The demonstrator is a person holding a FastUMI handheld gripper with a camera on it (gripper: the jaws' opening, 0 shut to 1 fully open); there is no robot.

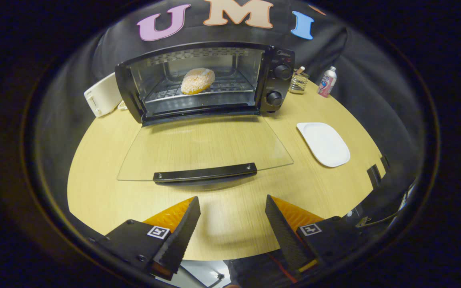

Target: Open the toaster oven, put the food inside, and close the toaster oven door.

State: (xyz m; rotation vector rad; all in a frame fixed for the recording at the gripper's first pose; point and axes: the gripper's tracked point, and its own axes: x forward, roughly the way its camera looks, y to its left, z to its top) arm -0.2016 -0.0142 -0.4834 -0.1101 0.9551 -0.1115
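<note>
My tool (232, 208) hung with its fingers (182, 228) spread wide and nothing between them, above the near part of the wooden surface (106, 192). Just ahead of the fingertips I saw the black handle (205, 173) of the glass door (202, 146), which lay folded down flat over the surface. Ahead and off to the right sat a white plate (324, 143), bare. Beyond the door the toaster oven (206, 82) stood open, and the food (197, 80), a round crumbed piece, rested on the rack (222, 89) inside. Left of the oven stood a white appliance (103, 96); right of it, farther back, a glass jar (299, 81) and a small bottle (327, 81).
</note>
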